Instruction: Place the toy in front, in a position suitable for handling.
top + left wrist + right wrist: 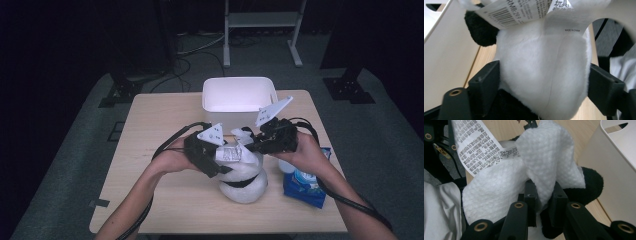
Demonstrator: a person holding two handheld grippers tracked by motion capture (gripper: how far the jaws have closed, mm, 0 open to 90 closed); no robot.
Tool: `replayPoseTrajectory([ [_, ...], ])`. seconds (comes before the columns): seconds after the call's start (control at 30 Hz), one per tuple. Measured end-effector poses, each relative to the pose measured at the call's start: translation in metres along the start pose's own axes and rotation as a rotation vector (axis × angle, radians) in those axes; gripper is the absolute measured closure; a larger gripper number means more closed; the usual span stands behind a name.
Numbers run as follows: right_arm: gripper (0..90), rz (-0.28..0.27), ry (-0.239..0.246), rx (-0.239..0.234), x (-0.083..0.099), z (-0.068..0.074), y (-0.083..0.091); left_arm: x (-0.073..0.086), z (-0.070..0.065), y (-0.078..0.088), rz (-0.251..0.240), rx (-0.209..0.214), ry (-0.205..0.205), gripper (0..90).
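My left gripper (544, 82) clamps the plush panda (541, 75); my right gripper (544, 195) pinches the wipe (524, 177). Rubbing hard may pull the wipe loose.

Dim surroundings, soft close-up blur

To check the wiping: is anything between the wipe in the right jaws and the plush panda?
Nothing visible. The wipe lies directly on the plush panda; its paper tag hangs beside.
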State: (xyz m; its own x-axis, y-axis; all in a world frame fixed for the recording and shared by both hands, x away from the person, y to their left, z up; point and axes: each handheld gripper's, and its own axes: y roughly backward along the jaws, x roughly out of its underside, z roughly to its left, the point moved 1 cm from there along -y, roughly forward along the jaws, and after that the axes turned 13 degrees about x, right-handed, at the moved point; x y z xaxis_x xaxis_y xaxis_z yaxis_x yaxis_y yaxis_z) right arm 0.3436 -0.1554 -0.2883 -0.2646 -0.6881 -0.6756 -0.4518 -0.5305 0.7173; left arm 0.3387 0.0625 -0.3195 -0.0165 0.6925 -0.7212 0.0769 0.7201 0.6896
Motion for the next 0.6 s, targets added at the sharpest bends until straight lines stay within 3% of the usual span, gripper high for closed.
replayPoseTrajectory([
  [0.17, 78.1, -0.004, -0.013, 0.007, 0.009, -0.001, 0.005, 0.005, 0.002, 0.000, -0.068, 0.007, 0.041, 9.8],
  [0.33, 78.2, -0.009, -0.024, 0.009, 0.015, -0.003, 0.007, 0.008, 0.003, -0.002, -0.111, 0.003, 0.046, 10.5],
  [0.47, 78.0, -0.011, -0.024, 0.028, 0.013, -0.004, 0.011, 0.008, 0.002, -0.003, -0.156, -0.001, 0.030, 28.0],
  [0.6, 78.0, -0.009, -0.008, 0.036, 0.005, -0.004, 0.014, 0.004, 0.001, -0.004, -0.156, -0.004, 0.011, 30.9],
])
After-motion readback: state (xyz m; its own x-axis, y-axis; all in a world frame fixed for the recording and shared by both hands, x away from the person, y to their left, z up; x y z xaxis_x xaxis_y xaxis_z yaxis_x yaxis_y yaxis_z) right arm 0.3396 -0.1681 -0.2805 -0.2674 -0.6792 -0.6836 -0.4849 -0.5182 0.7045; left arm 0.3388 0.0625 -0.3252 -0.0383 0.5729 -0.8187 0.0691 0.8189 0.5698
